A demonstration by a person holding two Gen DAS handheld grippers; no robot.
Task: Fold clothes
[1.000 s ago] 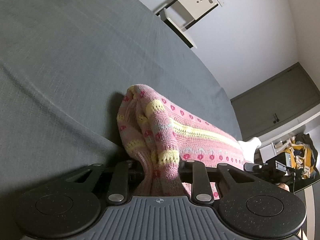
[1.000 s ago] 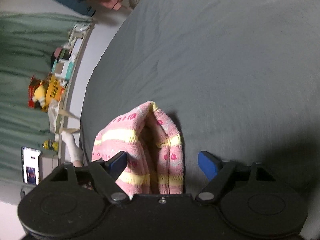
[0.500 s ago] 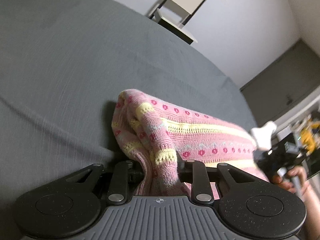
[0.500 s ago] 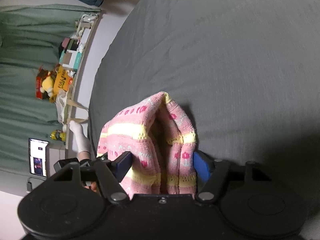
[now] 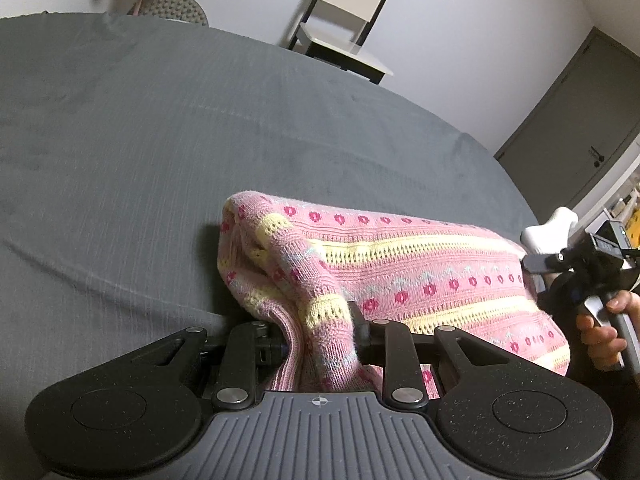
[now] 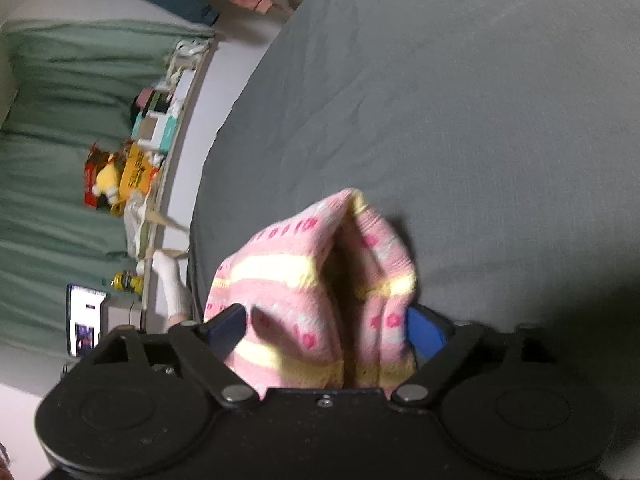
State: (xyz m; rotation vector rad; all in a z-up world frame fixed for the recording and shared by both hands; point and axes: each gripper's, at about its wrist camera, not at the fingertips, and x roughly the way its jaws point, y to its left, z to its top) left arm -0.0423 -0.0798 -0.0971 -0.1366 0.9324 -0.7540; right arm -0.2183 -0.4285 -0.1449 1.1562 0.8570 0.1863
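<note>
Sweater lies on the bed; chair stands behind.

Hidden and unreadable parts, both wrist views

Left gripper: fingertips buried in the bunched sweater; pads not visible. Sweater's lower edge runs behind the gripper body, its right end behind the right gripper. The hand holding that gripper is cut by the frame edge. Right wrist view is motion-blurred: sweater pattern smeared, shelf items left of the sweater too soft to identify, phone screen unreadable. Right gripper's jaws are opening; the far blue pad is partly covered by knit, contact unclear.
</note>
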